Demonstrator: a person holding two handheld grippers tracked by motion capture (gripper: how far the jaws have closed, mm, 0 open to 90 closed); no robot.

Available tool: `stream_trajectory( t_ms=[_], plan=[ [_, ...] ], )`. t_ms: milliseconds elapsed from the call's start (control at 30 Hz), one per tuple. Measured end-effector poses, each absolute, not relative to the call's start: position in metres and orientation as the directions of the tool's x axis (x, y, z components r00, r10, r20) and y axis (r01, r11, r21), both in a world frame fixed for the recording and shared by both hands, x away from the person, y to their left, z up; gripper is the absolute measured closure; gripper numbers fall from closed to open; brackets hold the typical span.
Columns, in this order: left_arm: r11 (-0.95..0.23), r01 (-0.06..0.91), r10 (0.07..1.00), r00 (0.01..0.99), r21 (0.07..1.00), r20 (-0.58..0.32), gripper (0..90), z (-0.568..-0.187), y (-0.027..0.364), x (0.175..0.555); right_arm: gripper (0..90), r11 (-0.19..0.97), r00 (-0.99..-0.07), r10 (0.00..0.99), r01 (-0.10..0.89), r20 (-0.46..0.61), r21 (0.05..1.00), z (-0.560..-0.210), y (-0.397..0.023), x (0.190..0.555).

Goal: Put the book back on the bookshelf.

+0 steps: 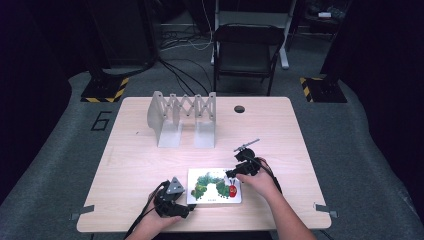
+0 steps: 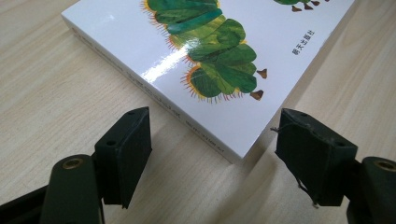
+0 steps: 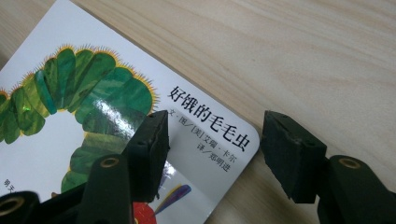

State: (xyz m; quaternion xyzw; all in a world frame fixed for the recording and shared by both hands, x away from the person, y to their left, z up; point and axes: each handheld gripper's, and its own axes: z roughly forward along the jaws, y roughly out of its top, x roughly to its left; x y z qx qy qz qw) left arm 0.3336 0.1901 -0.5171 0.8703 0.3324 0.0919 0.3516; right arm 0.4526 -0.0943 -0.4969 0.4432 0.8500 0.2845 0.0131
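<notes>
Picture book (image 1: 215, 186) lies flat at table (image 1: 150, 165) near edge | left gripper (image 2: 212, 154) gaped at its corner, nothing held | right gripper (image 3: 212, 154) gaped astride opposite corner, nothing gripped | lifting judged not yet begun; bookstand (image 1: 184, 119) unused

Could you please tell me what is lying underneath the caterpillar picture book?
The book lies flat on the light wooden table, closed, with bare wood around its edges. Whether anything sits beneath it cannot be seen, since its cover hides that patch of table.
</notes>
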Motion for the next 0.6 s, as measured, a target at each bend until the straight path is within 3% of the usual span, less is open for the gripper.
stream_trajectory(
  t_ms=[233, 600],
  plan=[
    [-0.579, 0.459, 0.61, 0.792, 0.674, -0.015, 25.0, -0.5191, 0.1809, 0.3301, 38.5, 0.457, -0.609, 0.765, 0.742, 0.209, 0.491, -0.4961, -0.092, 0.4503],
    [-0.571, 0.478, 0.617, 0.787, 0.667, -0.036, 25.0, -0.5179, 0.18, 0.3246, 38.0, 0.463, -0.605, 0.77, 0.75, 0.205, 0.473, -0.4946, -0.0898, 0.4442]
  ],
)
